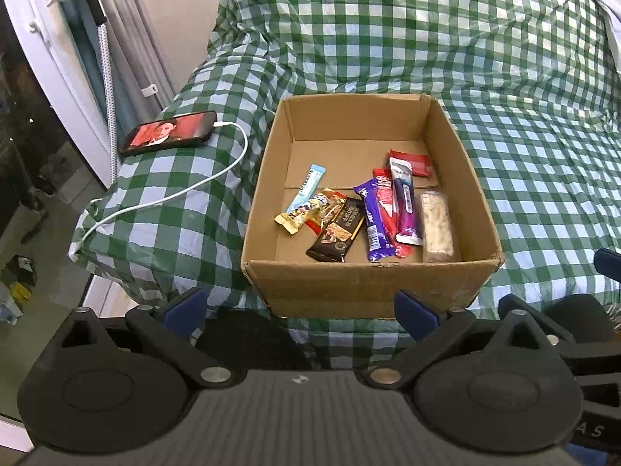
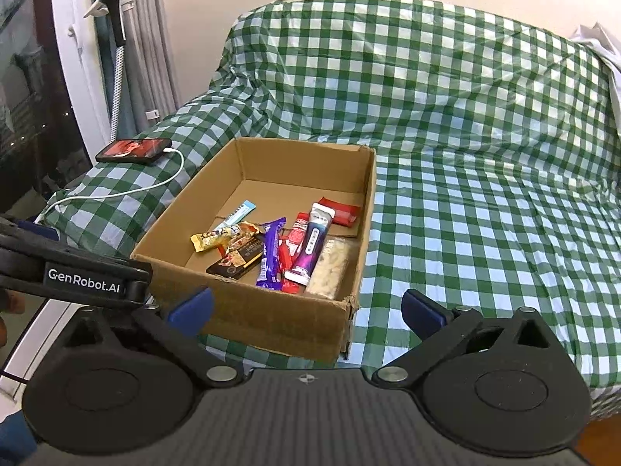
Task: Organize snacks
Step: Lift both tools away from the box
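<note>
Green-and-white checked cloth (image 1: 446, 39) covers the whole surface and the raised hump behind it. On it sits an open cardboard box (image 1: 365, 287), and all the snacks lie on the box floor, gathered toward its near right corner.

Both tongs are spread wide with nothing between their blue tips: the left gripper (image 1: 300, 306) hangs just in front of the box's near wall, the right gripper (image 2: 306, 306) over the box's near right corner.

Only the right wrist view shows the side of the left tool with its printed white label (image 2: 83, 275), low at the left edge. A phone (image 1: 167, 133) on a white cable (image 1: 217, 178) lies on the cloth left of the box.

Most bars point front to back: the purple bar (image 1: 372, 223), the red bar (image 1: 388, 209) under it, the purple-and-white tube (image 1: 405, 204) and the pale nut bar (image 1: 436, 227) against the right wall. The dark chocolate bar (image 1: 337, 233) and gold wrapper (image 1: 310, 211) lie slanted, as does the light blue stick (image 1: 306, 188). A red packet (image 1: 413, 163) lies crosswise at the back.
</note>
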Available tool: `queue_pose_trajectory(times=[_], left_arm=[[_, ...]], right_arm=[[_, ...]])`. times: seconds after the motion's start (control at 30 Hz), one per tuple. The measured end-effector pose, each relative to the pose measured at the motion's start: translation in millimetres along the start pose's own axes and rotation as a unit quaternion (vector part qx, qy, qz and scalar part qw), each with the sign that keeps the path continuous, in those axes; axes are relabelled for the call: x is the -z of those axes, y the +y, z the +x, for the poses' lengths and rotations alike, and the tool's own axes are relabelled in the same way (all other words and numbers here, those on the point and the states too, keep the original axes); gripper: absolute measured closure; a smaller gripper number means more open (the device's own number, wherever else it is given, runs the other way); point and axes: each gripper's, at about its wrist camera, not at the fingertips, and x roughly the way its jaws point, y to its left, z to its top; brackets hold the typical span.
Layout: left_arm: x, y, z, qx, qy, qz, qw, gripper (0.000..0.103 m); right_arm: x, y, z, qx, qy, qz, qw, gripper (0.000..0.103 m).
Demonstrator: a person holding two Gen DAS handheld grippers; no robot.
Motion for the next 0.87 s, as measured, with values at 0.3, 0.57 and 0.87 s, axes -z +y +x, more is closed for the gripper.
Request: queue_pose_trajectory(times=[0.3, 0.57, 0.87], left_arm=[[3.6, 0.9, -1.2, -0.018, -0.001, 0.0, 0.9998, 0.0], [4.6, 1.0, -1.3, -0.021, -0.002, 0.003, 0.9998, 0.0], [3.7, 6.4, 2.0, -0.032, 0.004, -0.006, 0.9995, 0.0]], right_arm=[[-0.3, 3.2, -2.6, -0.001, -0.004, -0.009, 1.0, 0.001], [-1.2, 4.7, -3.5, 0.001, -0.008, -0.01, 1.0, 0.001], [-0.8, 5.0, -3.1, -0.001, -0.007, -0.011, 1.0, 0.001]])
